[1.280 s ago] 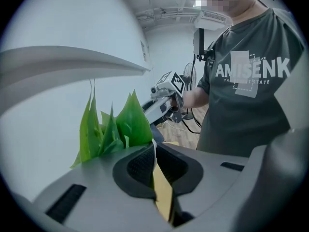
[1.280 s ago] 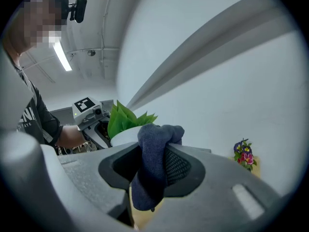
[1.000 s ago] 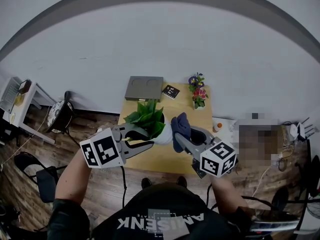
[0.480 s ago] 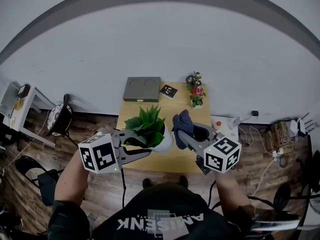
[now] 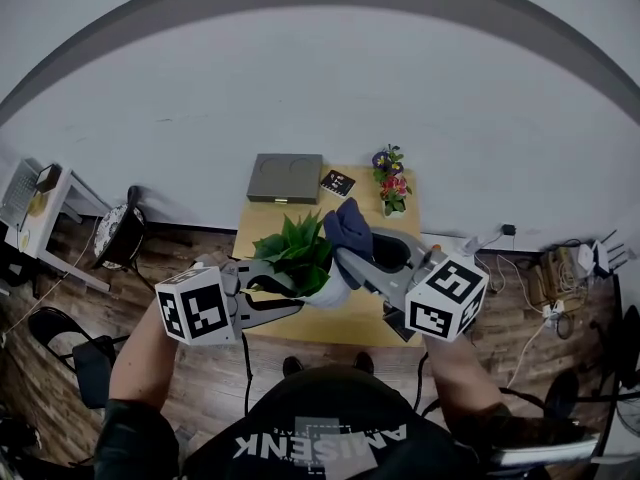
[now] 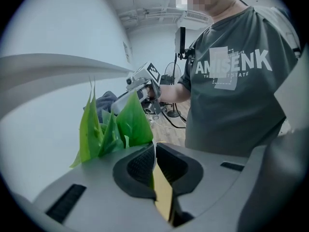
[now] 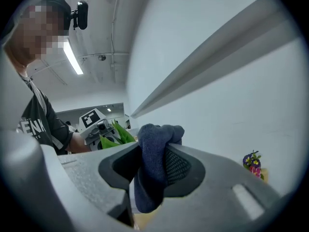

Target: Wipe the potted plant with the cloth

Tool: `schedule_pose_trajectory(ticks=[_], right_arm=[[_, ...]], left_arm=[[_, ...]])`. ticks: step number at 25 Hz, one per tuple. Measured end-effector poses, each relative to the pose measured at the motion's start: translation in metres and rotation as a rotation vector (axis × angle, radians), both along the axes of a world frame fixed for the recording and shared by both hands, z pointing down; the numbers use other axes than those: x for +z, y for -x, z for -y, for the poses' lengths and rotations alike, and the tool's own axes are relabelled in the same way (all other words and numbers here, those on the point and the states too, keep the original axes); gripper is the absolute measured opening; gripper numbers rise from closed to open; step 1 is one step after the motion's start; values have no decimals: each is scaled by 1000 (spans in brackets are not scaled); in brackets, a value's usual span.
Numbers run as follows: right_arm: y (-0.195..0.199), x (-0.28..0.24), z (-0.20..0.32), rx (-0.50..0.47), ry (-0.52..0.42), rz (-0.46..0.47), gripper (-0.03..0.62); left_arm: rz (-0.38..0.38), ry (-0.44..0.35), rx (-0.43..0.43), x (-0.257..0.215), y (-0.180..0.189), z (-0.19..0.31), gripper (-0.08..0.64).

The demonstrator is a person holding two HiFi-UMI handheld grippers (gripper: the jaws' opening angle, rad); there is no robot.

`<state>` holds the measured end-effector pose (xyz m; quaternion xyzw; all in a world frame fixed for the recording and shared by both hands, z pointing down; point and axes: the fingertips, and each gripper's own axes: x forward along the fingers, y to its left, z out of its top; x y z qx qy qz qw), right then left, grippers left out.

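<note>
The left gripper [image 5: 300,290] is closing its jaws on the white rim of the potted plant [image 5: 298,253], over the wooden table [image 5: 262,230]. The right gripper [image 5: 345,258] is pinching the dark blue cloth [image 5: 347,230], just beside the leaves at their 2 o'clock side.

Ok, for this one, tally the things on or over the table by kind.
Plants: 2, green potted plant, small flower pot
Cloths: 1, blue cloth
Flat items: 2, grey tray, marker card
Total: 5
</note>
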<state>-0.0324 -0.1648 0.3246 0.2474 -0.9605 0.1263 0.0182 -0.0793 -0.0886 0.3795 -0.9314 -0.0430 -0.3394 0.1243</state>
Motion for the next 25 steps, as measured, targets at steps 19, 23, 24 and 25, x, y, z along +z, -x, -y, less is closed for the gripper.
schedule_pose_trajectory(ticks=[19,23,24,25], right_arm=[[-27,84,-16,-10,195,-20,132],[-37,100,-16,-2,246,-20,131],[-41,100,-13,4,252,-15,132],[-44,96,-10,9,250,-5,131]], left_arm=[[-73,92,20,-13,-2,-8,14],[-97,98,51,-18,-4,-13,14],[-106,100,58,-20,-5,-13,14],[-109,101,66,-22,-5,-13,14]])
